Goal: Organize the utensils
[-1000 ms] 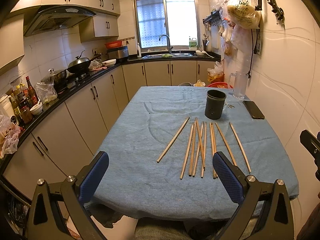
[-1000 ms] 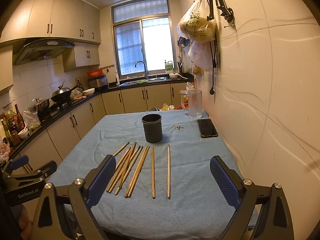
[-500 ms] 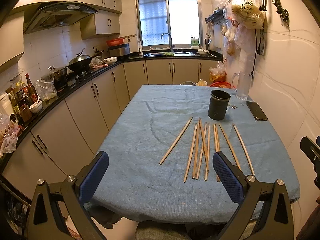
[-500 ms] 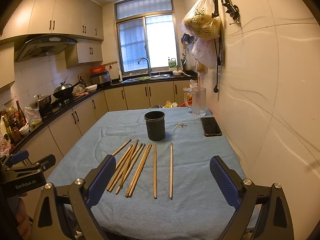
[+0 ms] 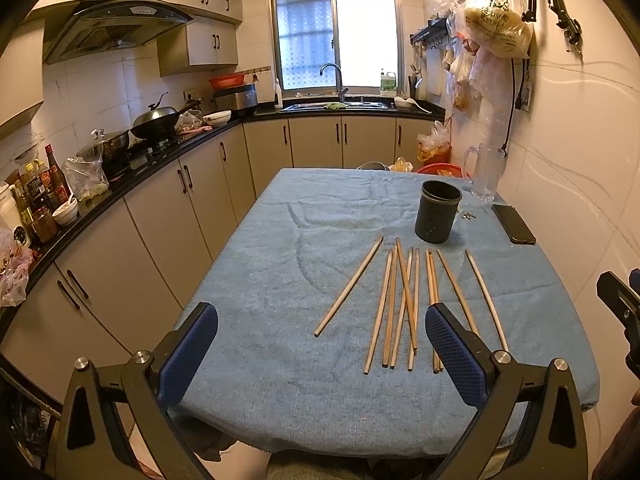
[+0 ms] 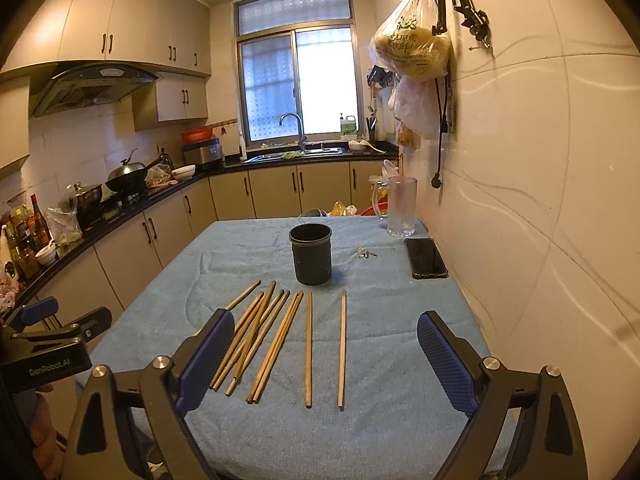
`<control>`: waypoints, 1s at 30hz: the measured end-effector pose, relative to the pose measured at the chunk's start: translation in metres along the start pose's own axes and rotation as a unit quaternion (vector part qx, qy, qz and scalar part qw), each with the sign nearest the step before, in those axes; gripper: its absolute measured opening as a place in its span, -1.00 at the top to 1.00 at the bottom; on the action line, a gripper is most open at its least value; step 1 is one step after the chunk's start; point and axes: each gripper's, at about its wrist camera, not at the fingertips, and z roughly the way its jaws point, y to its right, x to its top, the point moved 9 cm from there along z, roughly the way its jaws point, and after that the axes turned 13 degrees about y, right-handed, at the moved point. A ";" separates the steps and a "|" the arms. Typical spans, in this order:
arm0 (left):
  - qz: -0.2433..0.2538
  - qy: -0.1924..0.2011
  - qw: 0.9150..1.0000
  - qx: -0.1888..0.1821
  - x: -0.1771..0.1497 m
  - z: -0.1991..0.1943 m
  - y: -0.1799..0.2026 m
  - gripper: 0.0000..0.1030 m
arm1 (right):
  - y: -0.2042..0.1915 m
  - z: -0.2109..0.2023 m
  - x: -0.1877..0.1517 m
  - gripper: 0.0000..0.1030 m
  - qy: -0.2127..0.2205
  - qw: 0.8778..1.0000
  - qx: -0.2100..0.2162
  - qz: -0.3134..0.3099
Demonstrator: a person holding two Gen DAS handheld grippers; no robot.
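Several wooden chopsticks (image 5: pixel 404 304) lie side by side on a blue cloth-covered table (image 5: pixel 280 272), also in the right wrist view (image 6: pixel 280 336). A dark cylindrical holder (image 5: pixel 438 211) stands upright just beyond them, and shows in the right wrist view (image 6: pixel 311 254). My left gripper (image 5: pixel 320 350) is open and empty above the table's near edge, left of the chopsticks. My right gripper (image 6: pixel 326 360) is open and empty, hovering over the near ends of the chopsticks.
A black phone (image 5: pixel 513 229) and a clear glass mug (image 5: pixel 485 176) sit at the table's far right by the wall. Small keys (image 6: pixel 367 255) lie beside the holder. Kitchen counters (image 5: pixel 132 168) run along the left. Bags hang on the right wall.
Both grippers have moved slightly forward and lower toward the table; the chopsticks appear closer. Nothing on the table has moved.
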 end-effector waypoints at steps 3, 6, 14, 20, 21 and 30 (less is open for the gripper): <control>0.002 0.000 1.000 -0.002 0.001 0.001 0.000 -1.00 | 0.000 0.003 0.000 -0.81 -0.001 1.000 0.002 0.002; 0.004 0.004 1.000 -0.001 0.003 0.001 0.000 -1.00 | -0.002 0.005 0.003 -0.81 0.003 1.000 0.004 0.001; 0.010 -0.001 1.000 -0.009 0.002 0.012 0.002 -1.00 | -0.003 0.014 0.000 -0.71 -0.002 1.000 0.009 -0.003; 0.006 -0.032 0.999 -0.041 -0.003 0.053 0.007 -0.97 | 0.008 0.047 -0.013 -0.56 -0.038 0.999 0.019 0.018; 0.009 -0.040 0.998 -0.046 -0.004 0.063 0.008 -0.93 | 0.011 0.053 -0.015 -0.55 -0.042 0.999 0.019 0.020; 0.033 -0.129 0.986 -0.104 -0.021 0.165 0.034 -0.57 | 0.030 0.145 -0.049 -0.29 -0.138 0.987 0.052 0.057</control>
